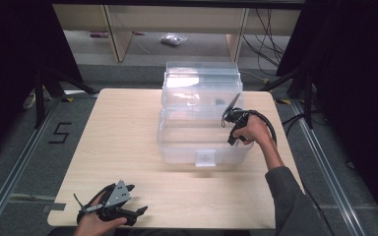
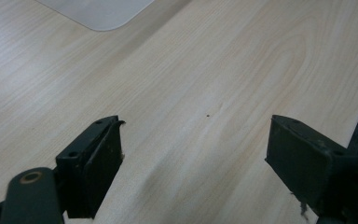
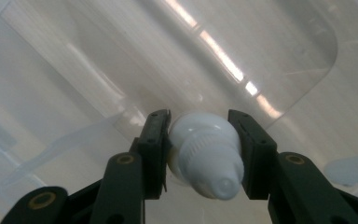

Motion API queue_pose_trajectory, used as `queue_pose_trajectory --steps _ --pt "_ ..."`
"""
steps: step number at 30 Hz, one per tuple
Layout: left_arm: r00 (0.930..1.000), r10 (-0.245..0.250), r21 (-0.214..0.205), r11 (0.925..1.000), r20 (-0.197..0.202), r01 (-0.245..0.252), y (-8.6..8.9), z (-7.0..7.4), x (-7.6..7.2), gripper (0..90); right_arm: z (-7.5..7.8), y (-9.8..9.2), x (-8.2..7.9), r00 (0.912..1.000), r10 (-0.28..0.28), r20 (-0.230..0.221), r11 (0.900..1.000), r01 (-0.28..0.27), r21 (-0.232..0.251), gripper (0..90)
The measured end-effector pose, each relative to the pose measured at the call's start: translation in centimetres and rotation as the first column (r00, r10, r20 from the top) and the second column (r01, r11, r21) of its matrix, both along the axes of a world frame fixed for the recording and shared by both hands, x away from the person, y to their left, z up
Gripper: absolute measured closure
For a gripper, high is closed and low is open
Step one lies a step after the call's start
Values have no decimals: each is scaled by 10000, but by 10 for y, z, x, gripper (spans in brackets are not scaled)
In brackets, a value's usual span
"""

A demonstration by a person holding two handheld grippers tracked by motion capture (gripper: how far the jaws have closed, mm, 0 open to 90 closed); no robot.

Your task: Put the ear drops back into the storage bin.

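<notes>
We're looking over a grey floor (image 1: 10,162) carrying the pale wooden surface (image 1: 123,147); the clear bin (image 1: 202,123) is sitting mid-surface. The left gripper (image 1: 128,209) is resting near us, fingers apart. The right gripper (image 3: 199,156) is clamping a white bottle (image 3: 205,161) over the bin.

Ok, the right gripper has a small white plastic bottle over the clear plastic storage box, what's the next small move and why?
Probably lower it a little further, then open. The right gripper clamps the small white plastic bottle above the floor of the clear plastic storage box, whose lid stands open, so dropping it now might make it bounce.
</notes>
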State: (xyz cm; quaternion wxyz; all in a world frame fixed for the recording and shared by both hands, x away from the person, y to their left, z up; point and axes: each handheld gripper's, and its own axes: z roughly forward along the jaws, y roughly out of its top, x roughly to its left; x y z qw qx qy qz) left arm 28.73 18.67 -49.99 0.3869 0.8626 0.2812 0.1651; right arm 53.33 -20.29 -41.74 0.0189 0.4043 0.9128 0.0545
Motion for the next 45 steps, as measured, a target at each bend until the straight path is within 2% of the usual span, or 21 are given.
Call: queue_pose_trajectory --steps 9,10,11,12,14,15,17,19,24,26,29,30,31,33,34,35,36,38,41,42,45 --pt "10000 -27 46 10000 -7 27 0 0 0 178 -10 0 3 9999 136 -93 9998 -137 -134 600" --pt "9999 -112 110 9999 83 112 1 1 1 178 -9 2 2 9998 -79 -209 9999 77 -86 600" --pt "9999 -99 106 9999 68 98 1 1 1 178 -10 3 3 9996 -21 -284 10000 20 -50 600" --pt "9999 -108 108 9999 69 107 1 1 1 178 -12 1 4 9996 281 -61 9994 -282 -177 600" --pt "9999 -124 115 9999 70 123 1 1 1 178 -12 5 3 9998 -38 -201 9998 35 -175 600" --pt "10000 -84 82 9999 38 84 1 0 1 178 -14 2 5 9992 404 -21 9988 -404 -280 600" --pt "9999 -98 53 9999 67 97 1 1 1 178 -15 6 4 9998 89 -172 9989 -97 -455 600" --pt "9999 -172 58 9998 5 172 1 1 1 178 -18 3 6 9986 516 -77 9973 -520 -524 600" --pt "9999 -142 31 9999 37 142 1 1 1 178 -19 5 6 9987 460 -217 9967 -473 -662 599" --pt "10000 -62 35 10000 29 62 1 1 0 178 -19 3 6 9972 743 -90 9951 -748 -643 597" --pt "9998 -168 90 9998 108 167 1 1 1 178 -16 4 3 9984 485 -276 9972 -500 -565 573" --pt "9998 -141 94 9999 107 140 1 1 1 178 -15 1 6 9915 1299 1 9901 -1297 -545 572" --pt "9999 -114 62 9999 111 113 1 1 1 178 -13 4 1 9981 579 -201 9961 -591 -652 559" --pt "9999 -100 71 9999 95 99 1 1 0 177 -13 3 0 9981 612 -118 9961 -619 -634 521" --pt "9998 -158 77 9998 111 158 1 1 1 176 -9 4 -1 9988 499 26 9974 -497 -523 429" --pt "9998 -167 66 9998 112 167 0 1 0 176 -7 3 -1 9977 633 228 9971 -623 -442 413" --pt "9998 -169 63 9998 114 169 0 1 1 176 -3 6 -3 9996 154 222 9991 -145 -386 386" --pt "9998 -138 -12 9999 104 138 0 1 1 176 1 3 -3 9973 403 621 9991 -392 -190 362" --pt "9998 -162 105 9998 115 160 1 1 1 176 9 4 -5 9978 209 631 9996 -197 -184 348" --pt "10000 -77 71 9999 29 76 1 1 0 176 14 4 -6 9957 140 911 9999 -138 -32 327" --pt "9999 -116 24 9999 121 116 0 1 0 177 21 1 -8 9917 443 1204 9981 -492 382 328"
